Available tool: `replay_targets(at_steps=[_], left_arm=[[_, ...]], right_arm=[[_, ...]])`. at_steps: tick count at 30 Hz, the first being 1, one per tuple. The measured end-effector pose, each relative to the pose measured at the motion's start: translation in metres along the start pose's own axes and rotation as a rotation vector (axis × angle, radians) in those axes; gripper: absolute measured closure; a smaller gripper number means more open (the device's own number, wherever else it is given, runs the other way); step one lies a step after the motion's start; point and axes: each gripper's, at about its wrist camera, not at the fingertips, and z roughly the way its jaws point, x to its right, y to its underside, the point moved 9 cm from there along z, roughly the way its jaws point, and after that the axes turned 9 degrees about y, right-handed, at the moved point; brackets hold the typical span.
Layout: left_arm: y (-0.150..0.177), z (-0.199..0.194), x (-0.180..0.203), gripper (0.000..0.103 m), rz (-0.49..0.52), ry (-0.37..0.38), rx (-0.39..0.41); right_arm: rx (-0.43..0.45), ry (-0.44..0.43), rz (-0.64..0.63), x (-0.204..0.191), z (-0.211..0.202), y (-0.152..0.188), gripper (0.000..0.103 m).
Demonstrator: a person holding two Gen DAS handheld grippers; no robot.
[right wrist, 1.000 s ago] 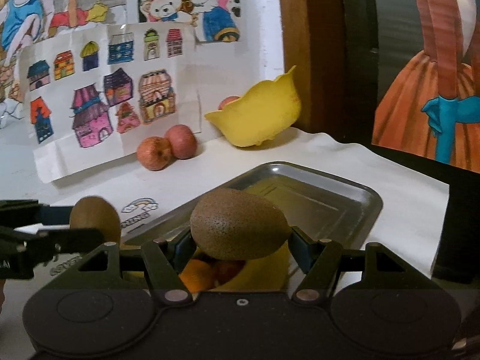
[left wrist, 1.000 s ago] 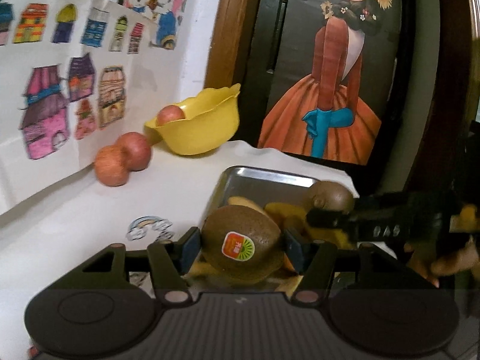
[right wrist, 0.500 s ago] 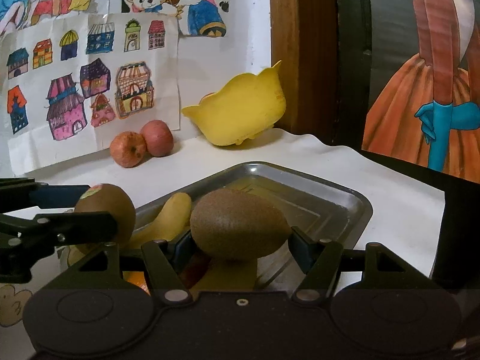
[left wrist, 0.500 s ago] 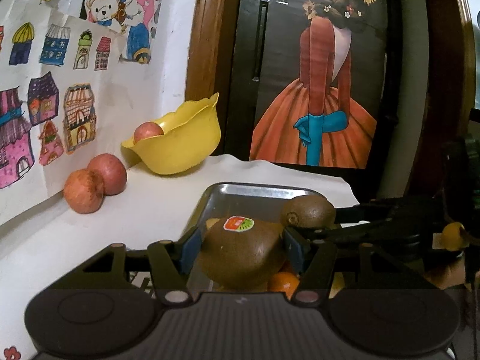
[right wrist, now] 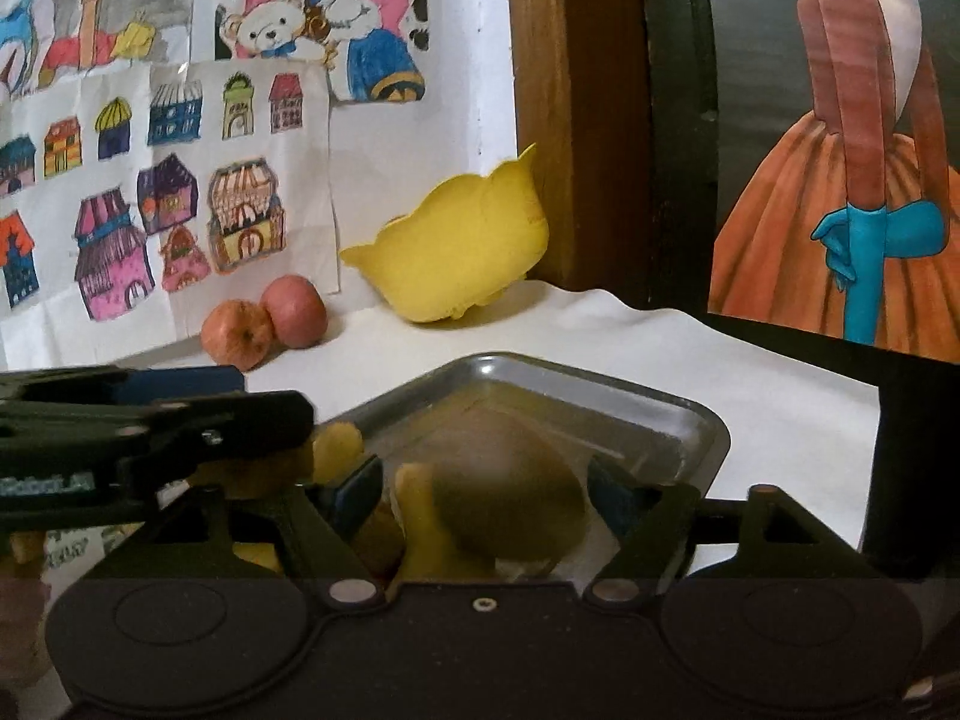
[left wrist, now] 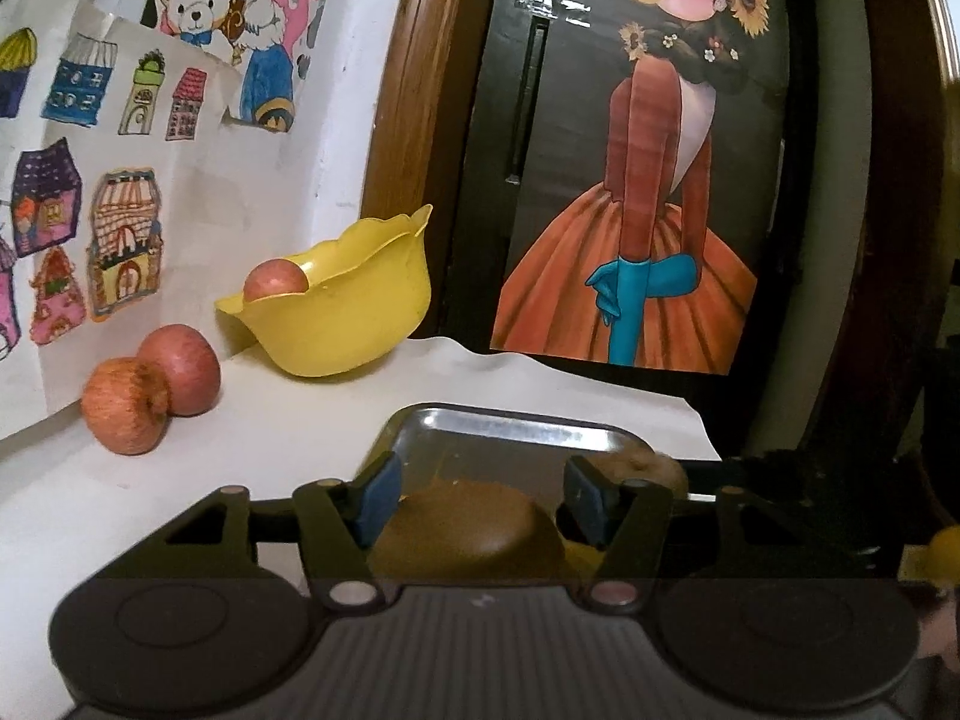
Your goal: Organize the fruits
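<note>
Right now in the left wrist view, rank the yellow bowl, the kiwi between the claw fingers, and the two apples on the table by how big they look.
1. yellow bowl
2. kiwi, though its nearness to the camera inflates it
3. two apples, which look about equal

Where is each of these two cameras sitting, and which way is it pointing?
Left wrist view: sits on the left gripper, looking forward along its fingers over a kiwi and metal tray toward the yellow bowl; the right gripper's tip shows at right.
Right wrist view: sits on the right gripper, facing the same wall over its own kiwi; the left gripper crosses at left.
Both share the tray, the bowl and two apples.
</note>
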Motion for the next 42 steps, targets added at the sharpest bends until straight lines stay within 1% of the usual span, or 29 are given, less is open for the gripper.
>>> replay_targets(at_steps=[6, 14, 18, 20, 23, 26, 29, 31, 34, 39, 42], left_arm=[[0.003, 0.01, -0.007, 0.03, -0.022, -0.015, -0.01], [0.014, 0.018, -0.034, 0.028, -0.154, -0.03, -0.061], [0.022, 0.017, -0.045, 0.027, -0.211, -0.036, -0.086], [0.022, 0.012, -0.046, 0.025, -0.212, -0.043, -0.081], [0.018, 0.0, -0.042, 0.019, -0.185, -0.044, -0.065], [0.016, -0.015, -0.035, 0.017, -0.157, -0.048, -0.052], [0.013, -0.035, -0.031, 0.013, -0.173, -0.052, -0.028], [0.011, -0.053, -0.029, 0.007, -0.179, -0.061, -0.005], [0.01, -0.084, -0.022, 0.002, -0.168, -0.076, 0.027], [0.011, -0.144, -0.007, 0.001, -0.136, -0.117, 0.068], [0.014, -0.179, 0.004, 0.001, -0.105, -0.143, 0.086]], right_arm=[[-0.001, -0.017, -0.013, 0.0, -0.002, 0.003, 0.018], [-0.02, -0.001, -0.007, 0.006, -0.007, 0.011, 0.015], [-0.024, 0.004, 0.0, 0.007, -0.013, 0.014, 0.014], [-0.021, 0.005, 0.002, 0.006, -0.019, 0.015, 0.013], [-0.011, 0.001, 0.005, 0.002, -0.029, 0.014, 0.01], [0.007, 0.005, 0.007, -0.002, -0.045, 0.013, 0.007], [0.026, 0.009, 0.015, -0.005, -0.064, 0.011, 0.004], [0.046, 0.011, 0.02, -0.009, -0.082, 0.01, 0.001], [0.065, 0.023, 0.028, -0.014, -0.109, 0.01, 0.001], [0.085, 0.025, 0.055, -0.025, -0.159, 0.018, 0.001], [0.092, 0.048, 0.054, -0.034, -0.192, 0.028, 0.001]])
